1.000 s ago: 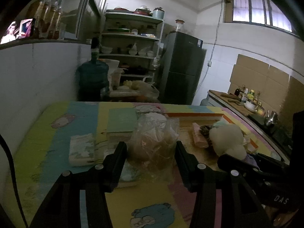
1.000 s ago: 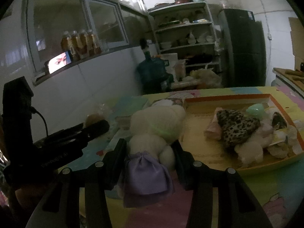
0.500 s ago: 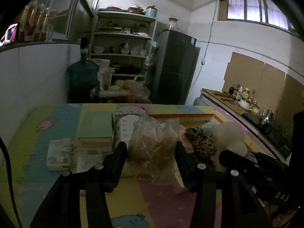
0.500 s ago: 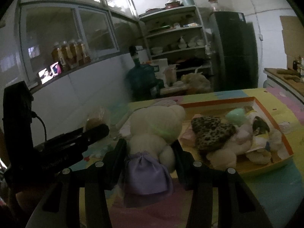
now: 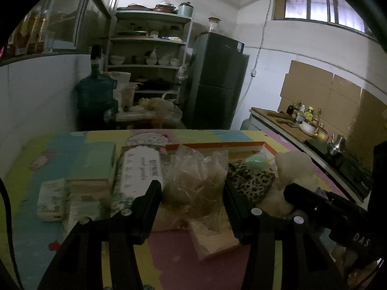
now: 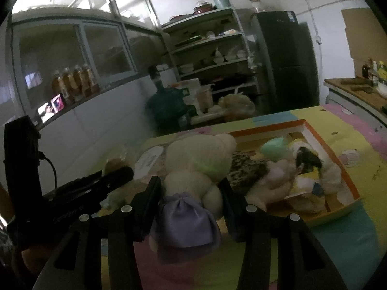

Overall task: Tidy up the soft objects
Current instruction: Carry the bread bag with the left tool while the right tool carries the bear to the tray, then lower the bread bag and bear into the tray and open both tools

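Black fingers of the left gripper point(image 5: 192, 193) pinch a crinkled clear plastic bag point(image 5: 197, 178) with something tan inside; the bag fills the gap between both fingers and hangs above the pastel patchwork tabletop point(image 5: 79, 149). Just under it lies a pale sponge-like block point(image 5: 212, 241). To its left sit a printed white packet point(image 5: 140, 169), a stack of flat boxes point(image 5: 89, 169) and a small tissue pack point(image 5: 50, 199).

On the other side, the right gripper point(image 6: 191, 193) is clamped on a cream plush toy point(image 6: 200, 162) in a lilac satin skirt point(image 6: 185, 224); the fingers press the toy's body from both sides, its head tipped toward the orange-rimmed tray point(image 6: 316, 133). That tray lies just beyond and to the right on the table and holds a leopard-print soft piece point(image 6: 244, 171), a mint-green ball point(image 6: 274, 148) and a heap of pale plush items point(image 6: 312, 169).

Beyond the table stand a blue water jug point(image 5: 95, 96), metal shelves of dishes point(image 5: 150, 46) and a dark fridge point(image 5: 217, 82).
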### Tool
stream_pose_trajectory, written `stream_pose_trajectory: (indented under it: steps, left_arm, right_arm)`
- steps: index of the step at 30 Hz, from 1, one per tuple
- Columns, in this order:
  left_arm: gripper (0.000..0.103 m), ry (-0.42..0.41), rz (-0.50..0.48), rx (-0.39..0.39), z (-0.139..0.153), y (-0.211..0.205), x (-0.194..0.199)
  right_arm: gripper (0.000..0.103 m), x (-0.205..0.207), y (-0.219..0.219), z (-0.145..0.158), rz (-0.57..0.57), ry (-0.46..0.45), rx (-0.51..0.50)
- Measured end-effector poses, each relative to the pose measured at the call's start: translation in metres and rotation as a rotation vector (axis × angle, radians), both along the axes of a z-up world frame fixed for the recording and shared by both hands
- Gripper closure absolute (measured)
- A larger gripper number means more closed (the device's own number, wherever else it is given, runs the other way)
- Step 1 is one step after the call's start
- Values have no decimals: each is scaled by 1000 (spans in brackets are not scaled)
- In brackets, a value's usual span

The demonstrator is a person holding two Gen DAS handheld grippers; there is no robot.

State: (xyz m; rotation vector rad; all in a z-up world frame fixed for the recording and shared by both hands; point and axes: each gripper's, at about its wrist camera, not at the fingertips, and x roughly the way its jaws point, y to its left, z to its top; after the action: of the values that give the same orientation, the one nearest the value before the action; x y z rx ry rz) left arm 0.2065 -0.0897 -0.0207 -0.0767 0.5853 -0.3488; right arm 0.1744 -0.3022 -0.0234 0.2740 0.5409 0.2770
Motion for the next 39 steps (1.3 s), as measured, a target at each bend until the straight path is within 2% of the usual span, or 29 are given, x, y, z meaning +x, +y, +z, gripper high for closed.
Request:
stream_pose_trajectory:
  steps: [18, 39]
  left_arm:
    - [51, 61, -57, -37, -16, -53, 26]
    - [51, 134, -60, -46, -40, -80, 49]
  right_arm:
    - [53, 6, -73, -11, -137, 9, 43]
    - [53, 48, -93, -5, -121, -6, 72]
